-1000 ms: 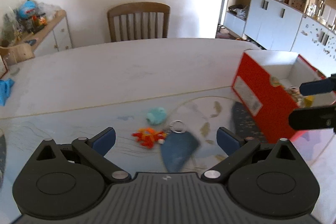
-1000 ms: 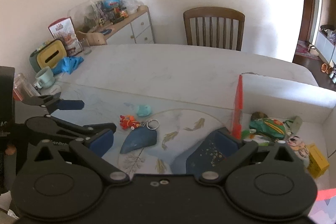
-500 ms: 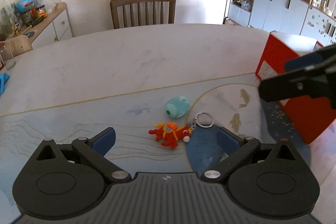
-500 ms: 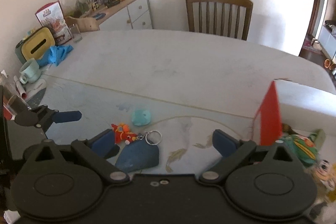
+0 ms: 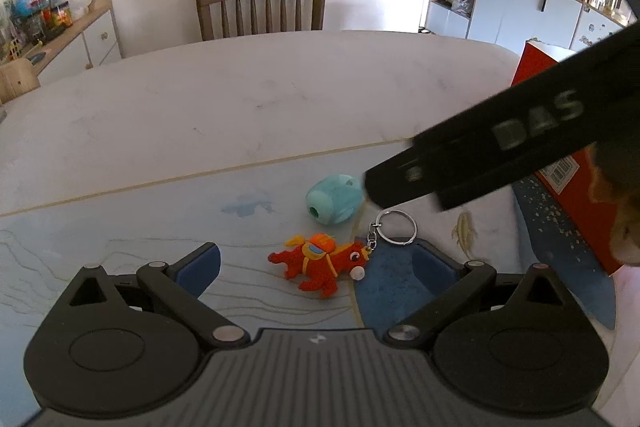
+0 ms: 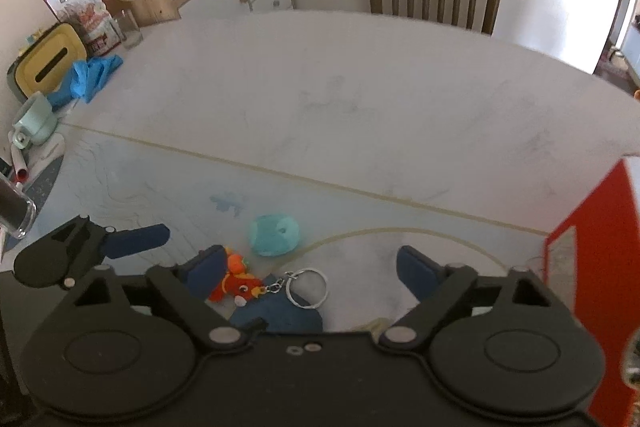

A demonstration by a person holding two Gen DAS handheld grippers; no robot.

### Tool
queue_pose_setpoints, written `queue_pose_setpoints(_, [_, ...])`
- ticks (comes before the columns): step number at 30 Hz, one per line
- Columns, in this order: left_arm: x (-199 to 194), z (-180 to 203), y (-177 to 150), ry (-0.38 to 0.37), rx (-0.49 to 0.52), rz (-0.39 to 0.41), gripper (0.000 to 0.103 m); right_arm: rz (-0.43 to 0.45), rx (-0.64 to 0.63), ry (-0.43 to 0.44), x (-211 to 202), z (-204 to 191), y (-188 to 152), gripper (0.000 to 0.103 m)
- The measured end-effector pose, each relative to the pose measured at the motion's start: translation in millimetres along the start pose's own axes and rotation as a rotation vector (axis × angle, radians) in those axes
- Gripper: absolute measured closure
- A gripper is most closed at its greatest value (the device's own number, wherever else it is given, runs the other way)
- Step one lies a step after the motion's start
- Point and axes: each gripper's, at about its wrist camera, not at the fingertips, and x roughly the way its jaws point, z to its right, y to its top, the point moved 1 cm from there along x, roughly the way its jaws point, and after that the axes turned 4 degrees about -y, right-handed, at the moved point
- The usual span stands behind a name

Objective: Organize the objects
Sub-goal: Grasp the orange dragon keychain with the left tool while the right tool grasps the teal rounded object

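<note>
Both the left gripper [image 5: 318, 263] and right gripper [image 6: 310, 267] gape wide, holding nothing; the red horse keychain [image 5: 320, 263] lies between the left's pads, teal toy [image 5: 335, 199] just beyond at one o'clock, red box [image 6: 592, 259] at three

Bright daylight, seemingly from the right; fisheye-bent edges, and the near right claw [image 5: 500, 155] blurred.

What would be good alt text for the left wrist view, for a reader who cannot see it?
The open left gripper faces a red horse keychain lying on a pale blue mat, with a teal toy just beyond it. The blurred right gripper crosses from the right, in front of a red box.
</note>
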Motion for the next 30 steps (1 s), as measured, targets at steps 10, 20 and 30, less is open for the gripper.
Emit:
queue_pose_setpoints(10, [8, 2, -8, 0.017, -0.013, 0.005, 0.001, -0.04, -0.018, 0.017, 25, -14, 11, 0.025])
queue_pose_setpoints(20, [5, 3, -17, 0.028, -0.012, 0.016, 0.018, -0.066, -0.045, 0.032, 37, -22, 18, 0.042])
queue_pose_setpoints(30, [0, 6, -18, 0.035, 0.02, 0.026, 0.045, -0.083, -0.066, 0.038, 44, -31, 18, 0.052])
